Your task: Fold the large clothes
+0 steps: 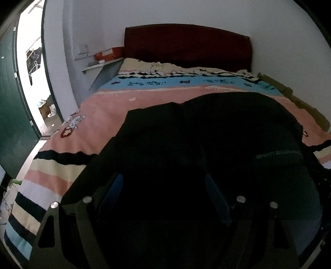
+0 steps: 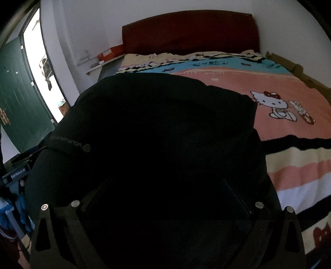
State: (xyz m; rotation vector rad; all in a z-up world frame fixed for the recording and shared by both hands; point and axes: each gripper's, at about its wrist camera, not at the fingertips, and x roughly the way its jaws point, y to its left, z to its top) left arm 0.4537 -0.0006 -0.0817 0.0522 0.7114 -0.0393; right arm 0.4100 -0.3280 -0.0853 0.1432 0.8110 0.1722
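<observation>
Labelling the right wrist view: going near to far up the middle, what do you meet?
Right gripper → black garment → striped blanket → dark red headboard → white wall.

**A:** that black garment you've got lower centre looks like matt cloth, smooth, barely any sheen. The strap with lettering, right of centre, looks like woven webbing.

**B:** agreed. Your bedspread, right side of the right wrist view, is soft fuzzy printed cloth. Headboard up top reads as matt dark red upholstery. Left gripper is matt black plastic with shiny metal bolts. Door at left is painted green, slight gloss.
</observation>
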